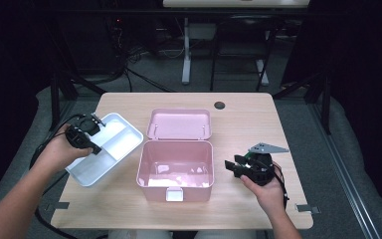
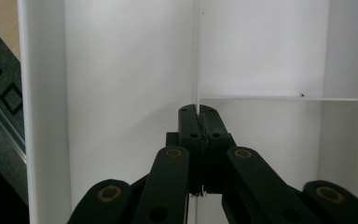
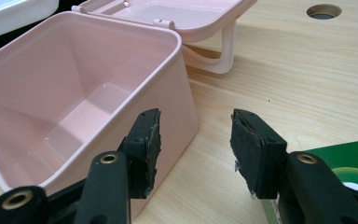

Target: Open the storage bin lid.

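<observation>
white tray (image 1: 110, 152) at 9 o'clock of open pink box (image 1: 175, 169), pinched by left gripper (image 2: 199, 122) on its thin divider wall, likely for lifting. right gripper (image 3: 193, 140) at 3 o'clock, jaws spread, holding nothing, waiting.

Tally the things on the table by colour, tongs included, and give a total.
White: 1, the divided tray, gripped by its inner divider in the left tongs.
Pink: 1, the open lidded box.
Green: 1, a flat item seen at the edge of the right gripper view.
Black: 2, the left tongs and the right tongs.
Total: 5
</observation>
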A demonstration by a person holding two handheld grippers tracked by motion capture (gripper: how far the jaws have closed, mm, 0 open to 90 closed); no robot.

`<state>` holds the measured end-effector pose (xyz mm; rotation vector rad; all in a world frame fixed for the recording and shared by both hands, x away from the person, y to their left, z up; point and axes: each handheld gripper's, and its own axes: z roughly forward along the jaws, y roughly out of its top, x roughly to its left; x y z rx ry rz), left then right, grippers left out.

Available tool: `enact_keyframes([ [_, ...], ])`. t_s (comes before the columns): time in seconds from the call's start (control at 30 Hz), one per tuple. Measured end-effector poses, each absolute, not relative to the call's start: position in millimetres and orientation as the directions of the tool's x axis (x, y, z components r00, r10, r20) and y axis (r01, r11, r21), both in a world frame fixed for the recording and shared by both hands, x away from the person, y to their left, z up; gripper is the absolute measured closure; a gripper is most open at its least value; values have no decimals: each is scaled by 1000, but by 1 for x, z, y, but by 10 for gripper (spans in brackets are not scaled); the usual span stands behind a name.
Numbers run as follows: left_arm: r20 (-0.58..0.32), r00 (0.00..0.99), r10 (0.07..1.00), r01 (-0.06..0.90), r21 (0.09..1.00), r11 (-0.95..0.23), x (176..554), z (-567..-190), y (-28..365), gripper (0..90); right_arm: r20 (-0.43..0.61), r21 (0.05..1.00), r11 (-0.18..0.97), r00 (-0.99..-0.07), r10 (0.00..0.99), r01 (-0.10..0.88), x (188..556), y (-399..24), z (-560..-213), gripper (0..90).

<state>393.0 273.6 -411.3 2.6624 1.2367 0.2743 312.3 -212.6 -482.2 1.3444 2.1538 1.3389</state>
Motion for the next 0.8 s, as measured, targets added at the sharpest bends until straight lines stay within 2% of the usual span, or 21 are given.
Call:
enact_keyframes([
  [0.57, 27, 580, 814, 794, 205, -573, 405, -498, 277, 896, 229, 818, 133, -528, 818, 560, 313, -214, -482, 496],
  [0.8, -12, 550, 835, 818, 207, -536, 407, -522, 279, 896, 218, 826, 132, -527, 821, 547, 313, -214, -482, 472],
])
